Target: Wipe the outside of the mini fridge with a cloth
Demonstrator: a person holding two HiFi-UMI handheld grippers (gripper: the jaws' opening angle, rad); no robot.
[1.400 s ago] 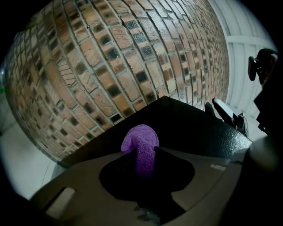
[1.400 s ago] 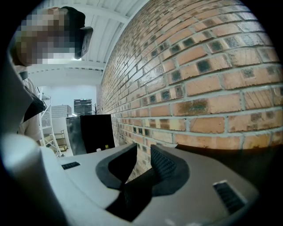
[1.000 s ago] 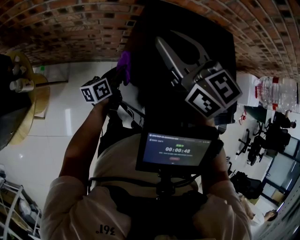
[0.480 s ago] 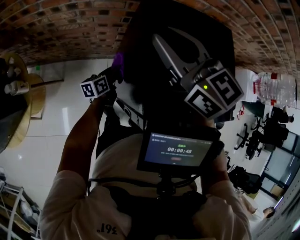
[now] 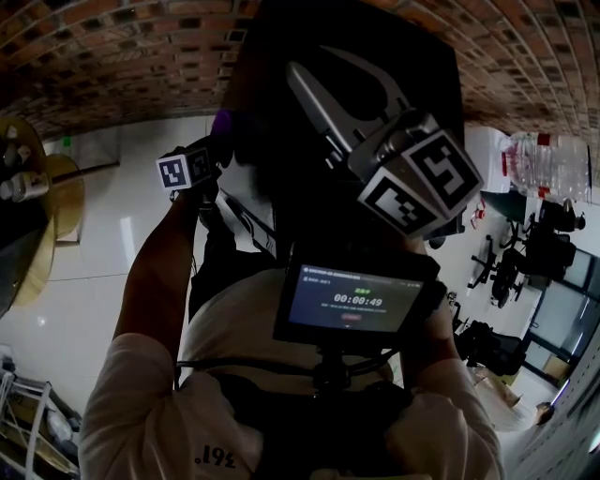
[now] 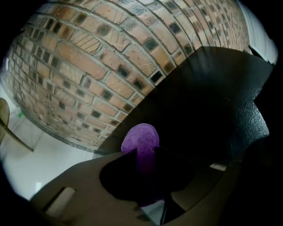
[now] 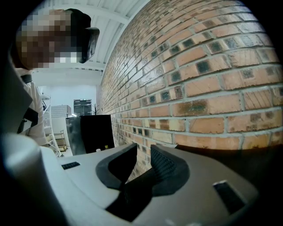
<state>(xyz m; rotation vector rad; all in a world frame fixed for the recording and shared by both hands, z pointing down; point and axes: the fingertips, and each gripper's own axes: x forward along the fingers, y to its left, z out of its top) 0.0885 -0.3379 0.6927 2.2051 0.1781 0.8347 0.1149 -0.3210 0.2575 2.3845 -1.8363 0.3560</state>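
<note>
Brick wall (image 5: 112, 47) backs the black mini fridge (image 5: 356, 28).

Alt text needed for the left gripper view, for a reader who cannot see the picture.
The left gripper pinches a purple cloth in its jaws, the cloth's rounded end sticking out toward the black mini fridge that fills the right. A brick wall curves across the upper left, with pale floor below it.

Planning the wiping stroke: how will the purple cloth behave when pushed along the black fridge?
The purple cloth looks fuzzy and soft, so it would likely fold and drag rather than slide stiffly. Only a rounded tuft shows beyond the tips of the left gripper, so that part probably stays bunched against the mini fridge.
</note>
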